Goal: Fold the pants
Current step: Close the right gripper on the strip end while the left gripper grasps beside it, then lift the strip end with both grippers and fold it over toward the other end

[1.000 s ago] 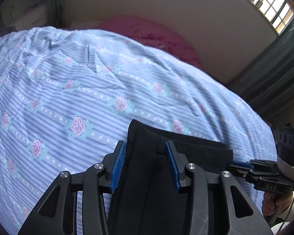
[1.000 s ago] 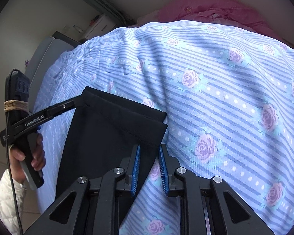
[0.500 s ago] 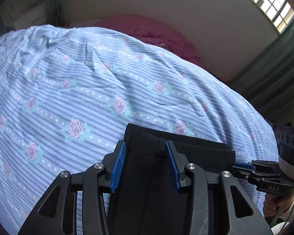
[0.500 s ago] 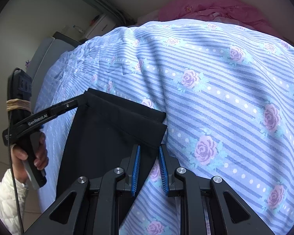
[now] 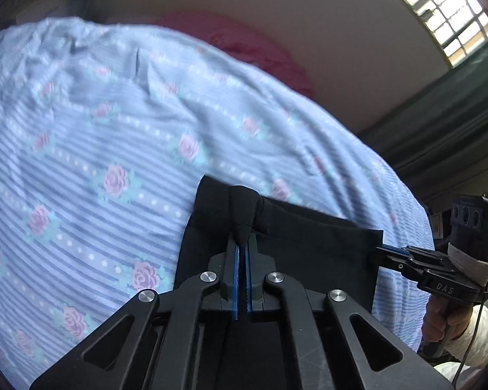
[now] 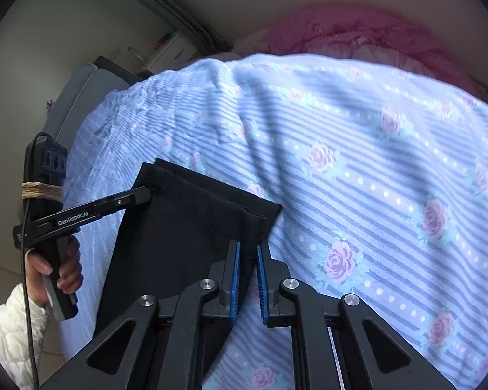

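With my left tongs (image 5: 241, 243) and right tongs (image 6: 248, 250) just closed on the two far corners of the black pants (image 6: 179, 237) lying at the near edge of the bed (image 6: 358, 169), I should lift both evenly and keep that hem taut.

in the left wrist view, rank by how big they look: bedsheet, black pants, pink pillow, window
1. bedsheet, fills most of the frame
2. black pants, partly hidden by the left gripper
3. pink pillow and window look about alike; both are far off and cut short, so I won't rank them
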{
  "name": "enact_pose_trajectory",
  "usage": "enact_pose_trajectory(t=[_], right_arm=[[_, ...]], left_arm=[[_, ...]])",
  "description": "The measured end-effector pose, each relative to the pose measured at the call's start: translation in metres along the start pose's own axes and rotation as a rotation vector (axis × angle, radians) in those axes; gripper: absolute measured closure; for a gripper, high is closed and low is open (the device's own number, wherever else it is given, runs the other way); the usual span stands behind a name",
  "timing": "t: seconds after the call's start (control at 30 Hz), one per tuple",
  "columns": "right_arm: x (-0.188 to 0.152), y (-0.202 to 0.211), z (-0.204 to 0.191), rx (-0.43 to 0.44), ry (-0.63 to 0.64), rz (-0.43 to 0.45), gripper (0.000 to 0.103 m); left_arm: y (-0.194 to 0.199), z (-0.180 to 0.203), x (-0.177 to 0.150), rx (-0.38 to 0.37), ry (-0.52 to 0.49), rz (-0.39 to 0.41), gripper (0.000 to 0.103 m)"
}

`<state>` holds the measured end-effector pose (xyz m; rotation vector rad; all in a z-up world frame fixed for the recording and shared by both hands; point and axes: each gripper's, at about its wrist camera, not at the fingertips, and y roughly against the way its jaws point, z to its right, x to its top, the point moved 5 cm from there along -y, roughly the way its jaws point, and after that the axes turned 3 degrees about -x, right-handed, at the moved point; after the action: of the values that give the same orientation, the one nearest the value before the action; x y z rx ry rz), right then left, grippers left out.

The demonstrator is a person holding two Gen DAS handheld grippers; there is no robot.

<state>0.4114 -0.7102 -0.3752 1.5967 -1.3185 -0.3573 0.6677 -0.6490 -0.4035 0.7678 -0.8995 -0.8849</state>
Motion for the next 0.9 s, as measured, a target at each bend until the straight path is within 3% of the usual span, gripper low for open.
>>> enact_pose_trajectory(t=[0.23, 0.47, 0.53, 0.57, 0.6, 0.63, 0.7, 0.9], right_arm=[[0.014, -0.006, -0.002, -0.009, -0.036, 0.009, 0.095], [0.010, -0.015, 0.007, -0.043, -0.049, -0.011, 0.094], [0.008, -0.013, 0.009, -0.049, -0.069, -0.014, 0.084], [0.007, -0.011, 0.011, -0.049, -0.079, -0.021, 0.077], [0.006, -0.009, 0.012, -0.035, -0.092, -0.025, 0.066], [0.005, -0.007, 0.012, -0.012, -0.106, -0.020, 0.063], [0.002, -0.005, 0.014, -0.003, -0.120, -0.015, 0.063], [0.001, -0.023, 0.018, 0.051, -0.141, -0.045, 0.063]], left_arm=[[-0.007, -0.009, 0.023, 0.056, -0.018, -0.029, 0.099], [-0.025, -0.012, 0.022, 0.075, -0.035, -0.072, 0.098], [-0.024, -0.011, 0.022, 0.073, -0.032, -0.075, 0.096], [-0.020, -0.010, 0.021, 0.080, -0.042, -0.070, 0.093], [-0.015, -0.004, 0.022, 0.084, -0.064, -0.052, 0.081], [-0.008, 0.001, 0.024, 0.089, -0.090, -0.022, 0.060], [0.002, 0.001, 0.025, 0.100, -0.124, 0.018, 0.047], [-0.021, -0.010, 0.029, 0.073, -0.113, -0.075, 0.056]])
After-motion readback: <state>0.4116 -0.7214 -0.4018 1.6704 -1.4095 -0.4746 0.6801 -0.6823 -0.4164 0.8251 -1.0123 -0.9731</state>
